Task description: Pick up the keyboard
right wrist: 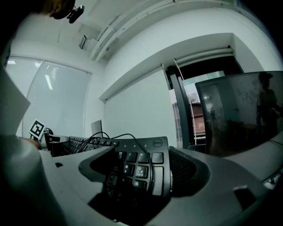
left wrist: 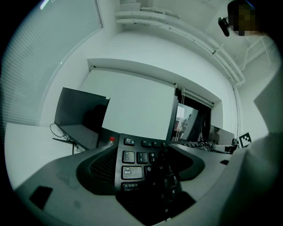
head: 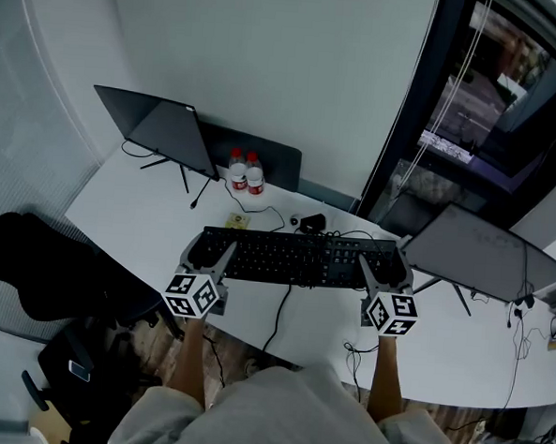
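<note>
Holding the keyboard (head: 295,258) by both short ends, lengthwise left to right: clamping the Esc end in the left gripper (head: 210,252), numpad end in the right gripper (head: 380,266).

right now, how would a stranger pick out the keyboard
On the white desk, look between the left monitor and right monitor. There lies the keyboard: the only long black slab of keys, left gripper and right gripper clamping its ends.
</note>
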`<state>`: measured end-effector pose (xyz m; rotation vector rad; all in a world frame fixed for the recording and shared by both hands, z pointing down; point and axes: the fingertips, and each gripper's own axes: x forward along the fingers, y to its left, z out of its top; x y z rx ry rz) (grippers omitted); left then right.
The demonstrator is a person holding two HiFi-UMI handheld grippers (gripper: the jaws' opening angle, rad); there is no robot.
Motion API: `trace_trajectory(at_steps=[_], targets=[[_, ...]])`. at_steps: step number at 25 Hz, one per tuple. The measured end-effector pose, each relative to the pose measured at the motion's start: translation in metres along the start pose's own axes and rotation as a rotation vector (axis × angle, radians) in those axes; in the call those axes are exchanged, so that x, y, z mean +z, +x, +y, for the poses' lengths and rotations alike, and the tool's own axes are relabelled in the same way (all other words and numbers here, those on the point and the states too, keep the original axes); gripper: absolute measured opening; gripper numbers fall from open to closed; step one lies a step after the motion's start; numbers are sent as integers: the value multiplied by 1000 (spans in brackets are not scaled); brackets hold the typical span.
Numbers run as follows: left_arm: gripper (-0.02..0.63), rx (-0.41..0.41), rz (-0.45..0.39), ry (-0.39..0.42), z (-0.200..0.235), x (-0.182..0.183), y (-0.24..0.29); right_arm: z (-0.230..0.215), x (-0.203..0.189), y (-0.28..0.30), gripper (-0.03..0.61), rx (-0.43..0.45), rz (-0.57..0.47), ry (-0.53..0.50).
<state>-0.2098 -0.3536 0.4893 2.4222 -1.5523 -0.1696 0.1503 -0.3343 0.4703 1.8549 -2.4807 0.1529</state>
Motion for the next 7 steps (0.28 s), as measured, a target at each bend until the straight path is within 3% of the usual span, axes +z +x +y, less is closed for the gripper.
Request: trace_trajectory(at_steps=[7], targets=[[330,3,6,-5,2,-5,1,0,-4,2,370,1,7,-1]])
